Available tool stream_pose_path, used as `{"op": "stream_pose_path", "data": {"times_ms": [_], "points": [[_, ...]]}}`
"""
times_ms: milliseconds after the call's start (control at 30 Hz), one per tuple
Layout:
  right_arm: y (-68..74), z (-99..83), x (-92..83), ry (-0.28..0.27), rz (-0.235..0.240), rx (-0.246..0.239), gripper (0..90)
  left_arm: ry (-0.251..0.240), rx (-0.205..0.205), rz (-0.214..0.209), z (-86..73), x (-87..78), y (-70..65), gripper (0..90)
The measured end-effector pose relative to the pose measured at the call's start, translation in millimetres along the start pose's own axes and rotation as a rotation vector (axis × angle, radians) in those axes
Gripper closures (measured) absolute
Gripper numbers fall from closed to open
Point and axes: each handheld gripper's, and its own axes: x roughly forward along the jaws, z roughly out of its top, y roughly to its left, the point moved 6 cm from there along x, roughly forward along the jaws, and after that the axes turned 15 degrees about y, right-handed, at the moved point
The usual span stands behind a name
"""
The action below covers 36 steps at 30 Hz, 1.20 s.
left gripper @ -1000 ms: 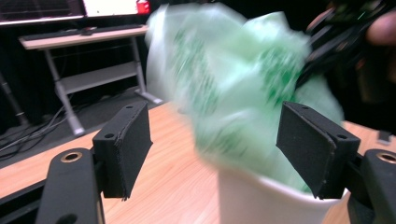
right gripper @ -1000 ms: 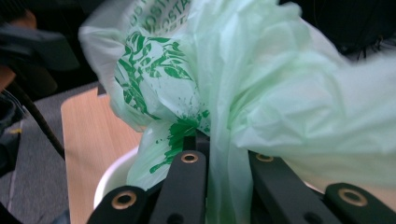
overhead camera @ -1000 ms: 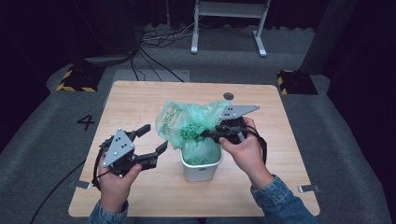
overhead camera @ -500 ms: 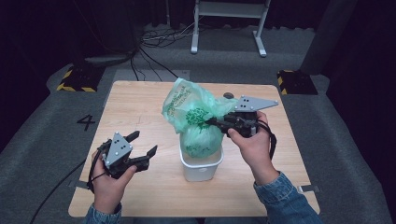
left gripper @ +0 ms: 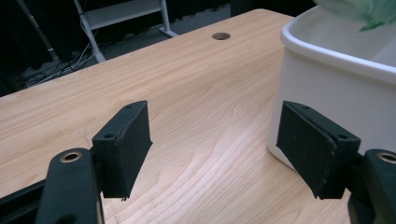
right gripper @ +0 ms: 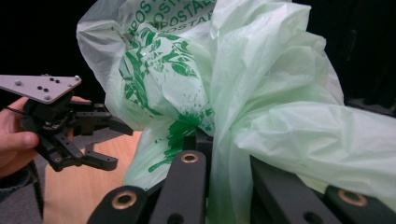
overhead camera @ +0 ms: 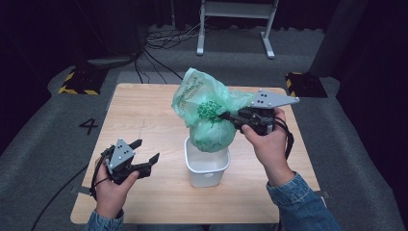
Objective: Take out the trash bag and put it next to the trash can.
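The right gripper [overhead camera: 230, 117] pinches the gathered neck of the thin green-printed plastic bag [overhead camera: 208, 115] so its bulging bottom hangs over the small white plastic bin [overhead camera: 207, 166], while the left gripper [overhead camera: 144, 159] waits open-jawed beside that bin, holding nothing.

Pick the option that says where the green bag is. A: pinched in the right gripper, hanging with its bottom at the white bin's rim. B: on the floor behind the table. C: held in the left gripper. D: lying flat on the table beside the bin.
A: the right gripper is shut on the bag, which hangs at the bin rim; the left gripper is open, off to the side.
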Motion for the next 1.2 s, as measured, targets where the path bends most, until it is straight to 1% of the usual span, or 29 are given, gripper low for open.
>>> {"op": "stream_pose_path", "data": {"times_ms": [233, 433, 500, 667, 933, 1067, 1100, 1133, 1167, 1200], "points": [[-15.0, -3.3, -22.3, 0.008, -0.064, 0.004, 88.2, 0.021, 0.008, 0.017, -4.0, -1.6, 3.8, 25.6], [-31.0, -12.0, -45.7, -0.001, -0.118, 0.02, 88.2, 0.054, 0.023, 0.054, -11.6, -6.2, 8.2, 25.1], [-36.1, -15.4, -52.7, -0.005, -0.132, 0.031, 88.2, 0.051, 0.019, 0.054, -14.6, -7.6, 9.0, 25.0], [-48.9, -25.2, -67.8, 0.001, -0.167, 0.047, 88.1, 0.069, 0.004, 0.06, -23.9, -9.7, 13.5, 24.8], [-70.0, -42.4, -86.7, 0.025, -0.226, 0.077, 88.1, 0.091, -0.008, 0.071, -32.3, -11.2, 20.1, 24.4], [-77.2, -52.0, -94.5, 0.037, -0.247, 0.095, 88.0, 0.103, -0.015, 0.069, -34.2, -8.7, 21.1, 24.3], [-78.7, -54.7, -95.9, 0.042, -0.252, 0.1, 88.0, 0.113, -0.006, 0.075, -34.9, -8.1, 21.4, 24.2], [-80.3, -57.5, -96.8, 0.048, -0.257, 0.102, 87.9, 0.113, -0.004, 0.073, -35.3, -7.2, 20.8, 24.1], [-81.8, -60.8, -97.3, 0.058, -0.261, 0.105, 87.9, 0.115, -0.011, 0.065, -36.0, -6.3, 19.6, 24.1], [-83.4, -64.3, -97.2, 0.07, -0.266, 0.109, 87.9, 0.119, -0.007, 0.061, -36.6, -5.6, 19.2, 24.1]]}}
